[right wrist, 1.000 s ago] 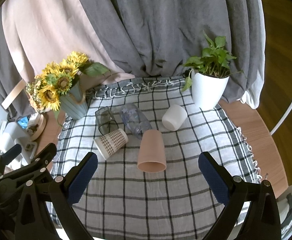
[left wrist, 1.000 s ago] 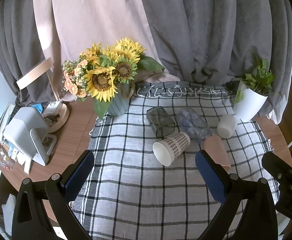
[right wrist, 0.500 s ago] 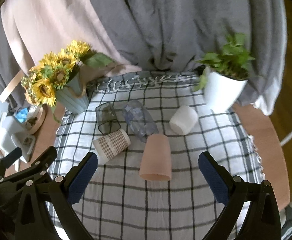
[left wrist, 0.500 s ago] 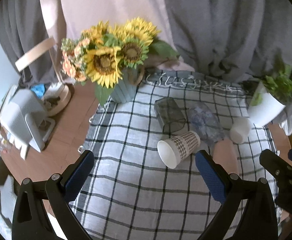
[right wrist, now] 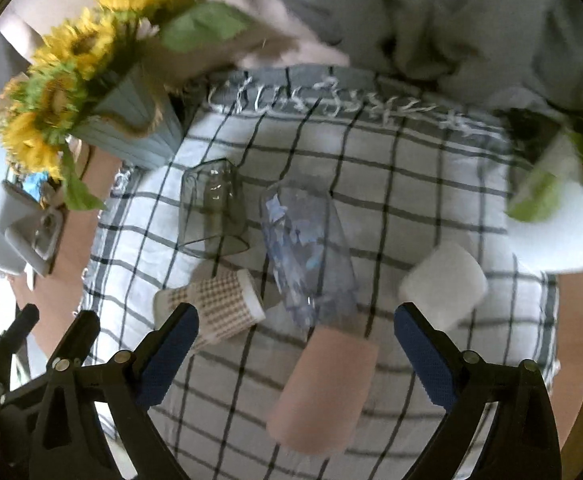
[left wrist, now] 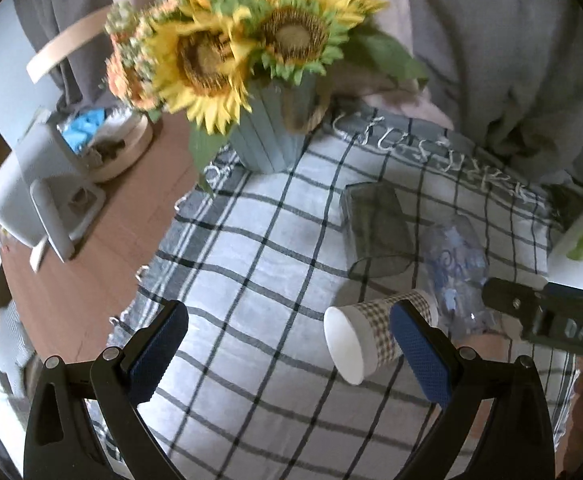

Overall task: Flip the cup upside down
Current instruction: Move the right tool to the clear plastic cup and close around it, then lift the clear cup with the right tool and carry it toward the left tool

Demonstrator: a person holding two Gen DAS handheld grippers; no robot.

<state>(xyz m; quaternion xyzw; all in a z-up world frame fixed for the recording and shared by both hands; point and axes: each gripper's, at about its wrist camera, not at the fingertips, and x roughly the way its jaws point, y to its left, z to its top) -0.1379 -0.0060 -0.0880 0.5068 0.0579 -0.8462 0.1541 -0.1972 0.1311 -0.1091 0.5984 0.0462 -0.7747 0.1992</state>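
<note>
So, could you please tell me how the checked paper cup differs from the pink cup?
The checked paper cup has a brown check pattern and a white rim; the pink cup is plain. The pink cup looks larger and lies between the right gripper's open fingers; the checked cup lies off to its left. Both lie on their sides on the tablecloth.

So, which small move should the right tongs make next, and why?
Probably lower the right tongs a little further over the pink cup. Both tongs are open and empty, and that cup lies on its side on the checked cloth, roughly centred between the right pads.
</note>
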